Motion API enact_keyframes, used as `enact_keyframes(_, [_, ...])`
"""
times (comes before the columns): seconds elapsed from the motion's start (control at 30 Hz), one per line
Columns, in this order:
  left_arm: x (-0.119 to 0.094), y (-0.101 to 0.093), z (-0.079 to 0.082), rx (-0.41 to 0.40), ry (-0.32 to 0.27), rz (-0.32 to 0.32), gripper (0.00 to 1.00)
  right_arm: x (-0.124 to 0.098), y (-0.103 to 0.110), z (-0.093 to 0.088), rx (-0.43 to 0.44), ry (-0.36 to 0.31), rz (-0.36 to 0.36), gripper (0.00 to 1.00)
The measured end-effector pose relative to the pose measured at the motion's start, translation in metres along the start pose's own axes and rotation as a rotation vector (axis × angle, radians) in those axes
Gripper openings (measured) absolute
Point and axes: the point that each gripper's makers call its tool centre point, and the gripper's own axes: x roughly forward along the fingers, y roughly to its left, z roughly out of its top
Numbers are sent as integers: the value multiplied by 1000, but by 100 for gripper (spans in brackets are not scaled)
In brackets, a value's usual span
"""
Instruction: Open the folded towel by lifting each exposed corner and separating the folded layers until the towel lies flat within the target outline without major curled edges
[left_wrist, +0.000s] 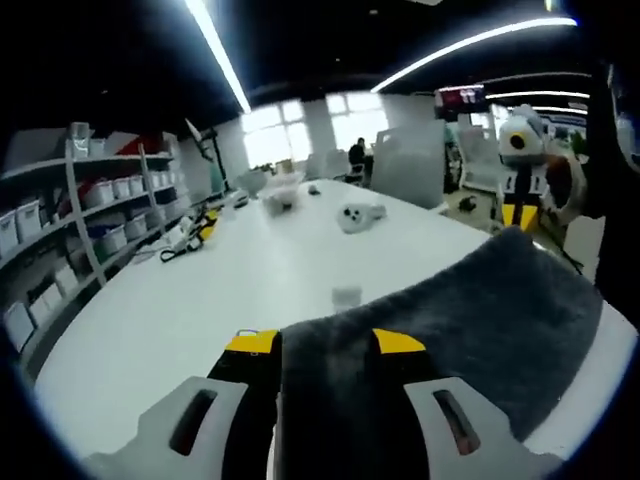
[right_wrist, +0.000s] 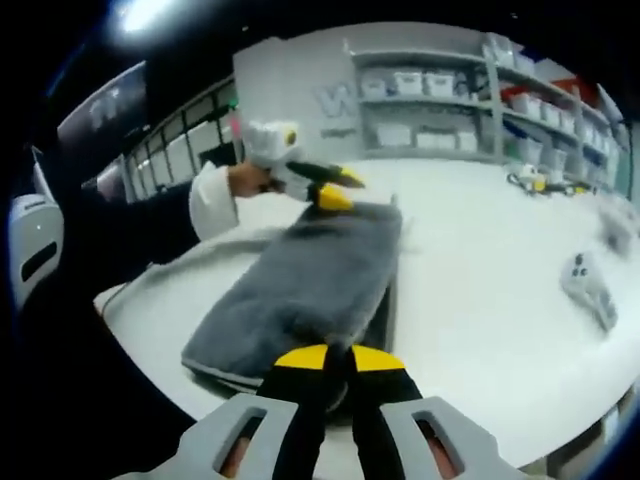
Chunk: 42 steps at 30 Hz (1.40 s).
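A grey towel (right_wrist: 300, 275) lies folded on the white table (right_wrist: 480, 300), near its rounded edge. My right gripper (right_wrist: 337, 358) is at the towel's near edge, its yellow-tipped jaws pressed together on the cloth. The left gripper (right_wrist: 336, 188), held by a hand in a white cuff, grips the far corner, which is slightly raised. In the left gripper view the towel (left_wrist: 480, 310) runs off to the right. A thick bunch of it fills the gap between the jaws of my left gripper (left_wrist: 326, 343). A dark strip (right_wrist: 386, 305) shows on the table along the towel's right side.
A white plush toy (left_wrist: 360, 215), a small clear cup (left_wrist: 346, 295) and yellow-black tools (left_wrist: 195, 230) sit further along the table. Shelves with white bins (left_wrist: 100, 200) line one side. Another white object (right_wrist: 590, 285) lies to the right of the towel.
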Motion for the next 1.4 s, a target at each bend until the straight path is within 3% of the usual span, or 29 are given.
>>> enact_keyframes(0.07, [2, -8, 6, 6, -24, -29, 40, -2, 3, 6, -18, -8, 0, 3])
enact_keyframes(0.23, [7, -16, 9, 38, -19, -48, 41, -2, 6, 9, -60, 7, -17, 4])
enact_keyframes(0.4, [4, -20, 5, 42, -13, -58, 41, 1, 4, -1, -83, 57, -25, 7])
enact_keyframes(0.53, [-1, -21, 1, 42, -4, -59, 42, 2, 6, -8, -50, 78, 5, 9])
enact_keyframes(0.63, [3, -22, -1, 65, 15, -62, 42, -3, 6, -6, -27, 69, 5, 3])
enact_keyframes(0.9, [24, -35, 11, 179, 39, -115, 49, -10, 18, 13, -79, 28, 11, 2])
enact_keyframes(1.07, [24, -46, 18, 218, 28, -165, 56, -14, 34, 35, -109, -25, 42, 2])
enact_keyframes(1.2, [22, -61, 21, 202, 23, -231, 61, -14, 45, 46, -145, -51, 56, 2])
enact_keyframes(1.4, [15, -77, 29, 298, 39, -276, 66, -9, 70, 59, -181, -73, 106, 1])
